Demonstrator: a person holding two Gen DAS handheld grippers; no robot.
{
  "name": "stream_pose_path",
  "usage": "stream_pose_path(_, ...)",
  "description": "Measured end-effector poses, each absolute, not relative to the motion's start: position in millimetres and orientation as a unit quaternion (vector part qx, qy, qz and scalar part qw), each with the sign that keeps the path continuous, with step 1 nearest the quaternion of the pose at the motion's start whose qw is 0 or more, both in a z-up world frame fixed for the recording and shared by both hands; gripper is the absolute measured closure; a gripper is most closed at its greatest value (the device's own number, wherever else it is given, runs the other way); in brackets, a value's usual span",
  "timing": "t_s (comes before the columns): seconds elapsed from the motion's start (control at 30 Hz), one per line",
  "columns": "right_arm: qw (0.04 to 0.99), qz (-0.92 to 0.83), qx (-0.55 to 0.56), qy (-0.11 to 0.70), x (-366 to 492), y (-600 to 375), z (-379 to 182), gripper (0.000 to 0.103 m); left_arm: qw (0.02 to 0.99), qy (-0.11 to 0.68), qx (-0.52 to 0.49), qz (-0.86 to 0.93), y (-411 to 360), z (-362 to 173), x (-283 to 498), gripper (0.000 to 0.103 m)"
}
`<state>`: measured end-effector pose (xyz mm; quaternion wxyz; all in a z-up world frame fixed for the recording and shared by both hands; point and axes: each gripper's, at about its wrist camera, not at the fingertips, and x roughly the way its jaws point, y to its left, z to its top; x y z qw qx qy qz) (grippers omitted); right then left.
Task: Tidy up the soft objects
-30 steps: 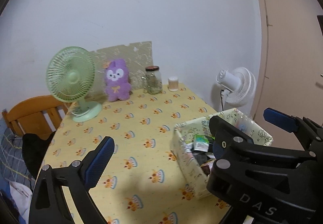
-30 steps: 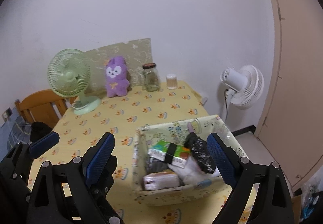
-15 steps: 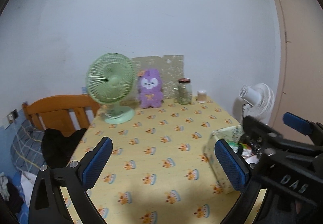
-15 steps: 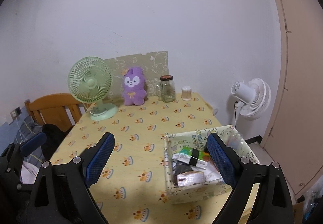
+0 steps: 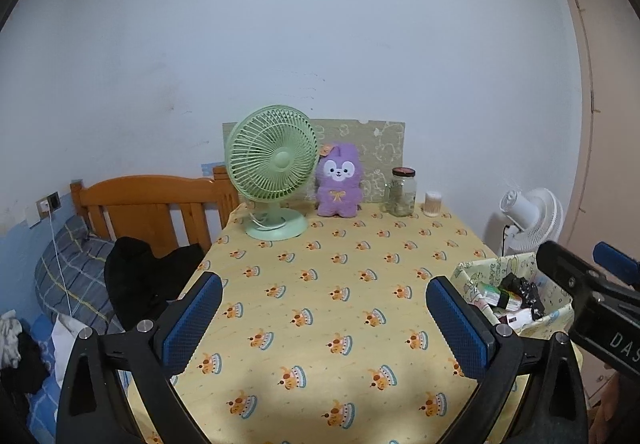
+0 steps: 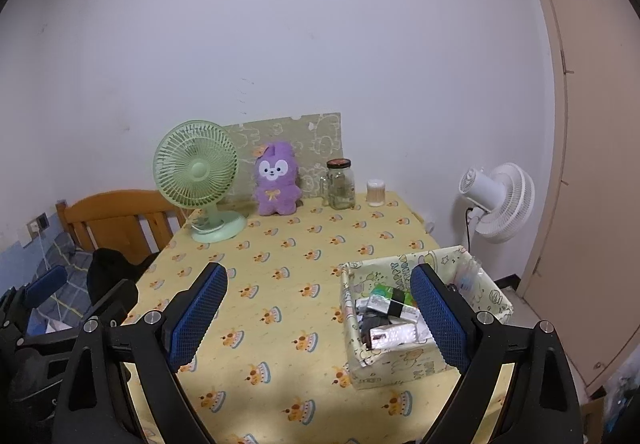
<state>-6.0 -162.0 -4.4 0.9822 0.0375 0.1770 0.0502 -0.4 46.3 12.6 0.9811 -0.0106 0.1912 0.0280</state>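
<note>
Looking along your left gripper (image 5: 324, 324), you see its blue-padded fingers spread wide with nothing between them, held above the near edge of a table (image 5: 340, 308) covered in a yellow cloth printed with small cakes. At the table's far edge, against a white wall, stand a green desk fan (image 5: 272, 172), a purple plush toy (image 5: 339, 180) upright just beside it, a glass jar (image 5: 402, 192) and a small white container (image 5: 433, 203). A patterned board (image 5: 380, 148) leans on the wall behind them. At the right edge sits a patterned fabric box (image 5: 472, 276) filled with soft packets. Left of the table are a wooden bed frame (image 5: 152, 204) and dark clothing (image 5: 140, 276). A white standing fan (image 5: 528, 220) is on the floor to the right.

From your right gripper (image 6: 320, 316), the fingers are likewise wide apart and empty. The box (image 6: 400, 364) sits at the table's near right corner, partly behind the right finger. The plush (image 6: 277, 180) stays at the far edge, between the green fan (image 6: 198, 172) and the jar (image 6: 340, 184). A beige door (image 6: 592, 124) fills the right side.
</note>
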Motion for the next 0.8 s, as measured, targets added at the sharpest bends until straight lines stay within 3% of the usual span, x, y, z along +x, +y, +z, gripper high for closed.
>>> stream_pose_path(0.8,0.984,0.049,0.006,0.174,-3.3,-163.3,-1.8,0.008,0.980,0.192,-0.016,0.046,39.3,19.7,-1.3,0.000)
